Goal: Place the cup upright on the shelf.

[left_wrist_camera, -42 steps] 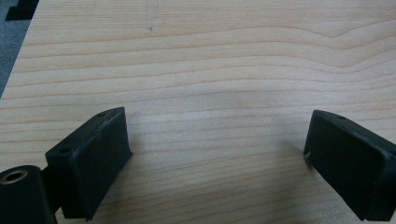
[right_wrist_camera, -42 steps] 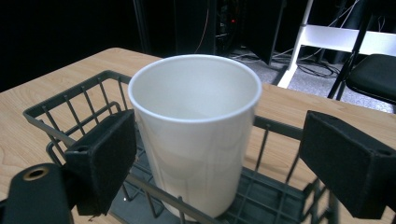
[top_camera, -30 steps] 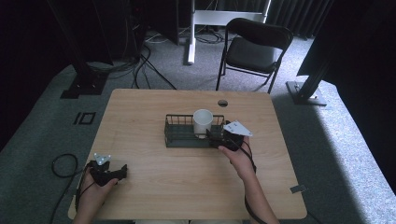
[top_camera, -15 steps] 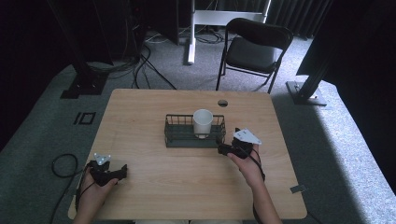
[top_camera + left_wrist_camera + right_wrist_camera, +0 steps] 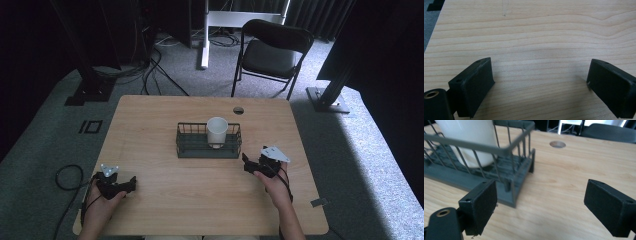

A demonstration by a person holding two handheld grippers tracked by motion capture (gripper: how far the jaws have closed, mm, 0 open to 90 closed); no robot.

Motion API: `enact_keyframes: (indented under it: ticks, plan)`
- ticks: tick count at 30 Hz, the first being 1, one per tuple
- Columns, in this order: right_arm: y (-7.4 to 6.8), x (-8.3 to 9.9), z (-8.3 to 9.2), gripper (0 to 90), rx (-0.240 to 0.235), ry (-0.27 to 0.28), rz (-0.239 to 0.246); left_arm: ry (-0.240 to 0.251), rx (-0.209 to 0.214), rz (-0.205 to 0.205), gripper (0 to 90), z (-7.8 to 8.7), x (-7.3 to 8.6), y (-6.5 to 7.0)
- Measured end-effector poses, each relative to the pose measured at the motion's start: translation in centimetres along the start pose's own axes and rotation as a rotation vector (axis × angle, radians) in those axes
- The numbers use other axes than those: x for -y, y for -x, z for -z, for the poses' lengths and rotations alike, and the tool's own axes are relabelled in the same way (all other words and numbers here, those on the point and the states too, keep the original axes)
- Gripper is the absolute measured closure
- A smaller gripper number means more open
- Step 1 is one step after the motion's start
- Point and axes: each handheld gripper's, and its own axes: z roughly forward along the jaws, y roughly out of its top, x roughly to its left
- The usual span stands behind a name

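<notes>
A white cup (image 5: pixel 217 131) (image 5: pixel 467 140) stands upright in the right half of a dark wire basket (image 5: pixel 187 146) (image 5: pixel 506 151) at the middle of the wooden table (image 5: pixel 165 200). My right gripper (image 5: pixel 248 164) (image 5: pixel 540 206) is open and empty, held low over the table just right of the basket's near right corner. Near the table's front left corner my left gripper (image 5: pixel 131 183) (image 5: pixel 540 85) rests open, with bare wood between its jaws.
A round cable hole (image 5: pixel 238 110) (image 5: pixel 557 144) sits in the table behind the basket. A black folding chair (image 5: pixel 272 52) stands beyond the far edge. Cables lie on the grey carpet at the left (image 5: pixel 65 175).
My right gripper has drawn back from the basket's right end toward the front right of the table, leaving the cup in the basket. The left gripper has stayed in place.
</notes>
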Motion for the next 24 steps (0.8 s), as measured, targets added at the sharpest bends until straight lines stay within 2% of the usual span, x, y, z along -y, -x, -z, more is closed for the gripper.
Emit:
enact_keyframes:
  ticks: [3, 13, 16, 18, 24]
  plan:
    - [0.5, 0.5, 0.2, 11.3, 0.018, -0.019, 0.004, 0.0, 0.0, 0.0, 7.2, 0.0, 0.0, 0.0]
    - [2.2, 2.0, 0.7, 11.3, 0.071, -0.08, -0.031, 0.0, 0.0, 0.0, 7.2, 0.0, 0.0, 0.0]
    - [2.9, 2.3, 0.9, 11.3, 0.097, -0.099, -0.039, 0.0, 0.0, 0.0, 7.2, 0.0, 0.0, 0.0]
    - [3.4, 2.4, 1.1, 11.3, 0.1, -0.111, -0.058, 0.0, 0.0, 0.0, 7.2, 0.0, 0.0, 0.0]
    - [4.9, 2.9, 1.8, 11.3, 0.132, -0.153, -0.072, 0.0, 0.0, 0.0, 7.2, 0.0, 0.0, 0.0]
